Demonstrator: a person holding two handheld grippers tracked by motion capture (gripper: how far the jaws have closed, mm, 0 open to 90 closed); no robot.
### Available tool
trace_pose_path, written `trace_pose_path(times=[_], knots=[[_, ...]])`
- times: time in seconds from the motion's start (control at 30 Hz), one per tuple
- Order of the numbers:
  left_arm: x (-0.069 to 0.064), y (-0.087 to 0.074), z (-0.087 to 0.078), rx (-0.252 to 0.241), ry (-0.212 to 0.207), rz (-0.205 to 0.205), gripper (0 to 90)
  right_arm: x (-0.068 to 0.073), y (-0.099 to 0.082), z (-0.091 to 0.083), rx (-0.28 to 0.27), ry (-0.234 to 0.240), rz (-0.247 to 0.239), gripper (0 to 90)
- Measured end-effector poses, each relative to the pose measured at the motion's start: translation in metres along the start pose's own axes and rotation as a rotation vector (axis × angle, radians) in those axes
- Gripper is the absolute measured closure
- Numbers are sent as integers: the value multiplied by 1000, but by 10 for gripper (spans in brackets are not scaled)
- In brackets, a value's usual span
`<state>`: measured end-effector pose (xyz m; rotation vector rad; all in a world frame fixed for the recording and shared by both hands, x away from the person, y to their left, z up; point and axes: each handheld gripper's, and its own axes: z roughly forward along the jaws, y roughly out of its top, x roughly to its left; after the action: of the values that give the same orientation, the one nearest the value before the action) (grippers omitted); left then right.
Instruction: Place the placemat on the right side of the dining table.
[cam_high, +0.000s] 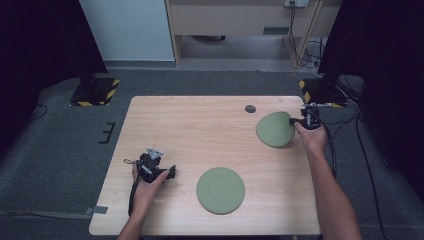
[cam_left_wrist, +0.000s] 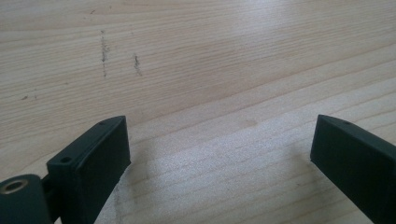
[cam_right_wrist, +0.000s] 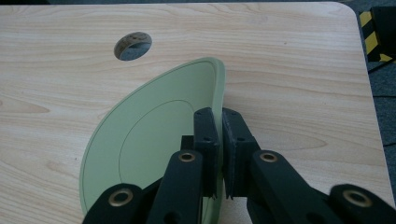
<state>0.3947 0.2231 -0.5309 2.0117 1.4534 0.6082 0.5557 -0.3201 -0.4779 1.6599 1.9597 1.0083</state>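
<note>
Right gripper clamped on plate rim

Your right gripper (cam_right_wrist: 219, 140) pinches the tilted green plate (cam_right_wrist: 149, 140) at 2 o'clock; your left gripper (cam_left_wrist: 219, 154) rests open, empty, at 8 o'clock.

On the wooden table (cam_high: 200, 125), the right gripper (cam_high: 300, 120) clamps the rim of a tilted green plate (cam_high: 274, 129) near the far right edge, just beside a small dark hole (cam_high: 250, 108). A second green plate (cam_high: 220, 190) lies flat near the front. The left gripper (cam_high: 170, 173) rests at front left, well apart from both plates.
</note>
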Motion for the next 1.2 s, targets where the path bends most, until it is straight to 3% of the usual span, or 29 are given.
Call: trace_pose_path(times=[0.73,1.2], knots=[[4,-3,0,8,-5,-24,36,-4,-17,-1,23,-31,8,858],[3,-5,2,-5,0,-29,21,-10,-27,-1,30,-26,47,854]])
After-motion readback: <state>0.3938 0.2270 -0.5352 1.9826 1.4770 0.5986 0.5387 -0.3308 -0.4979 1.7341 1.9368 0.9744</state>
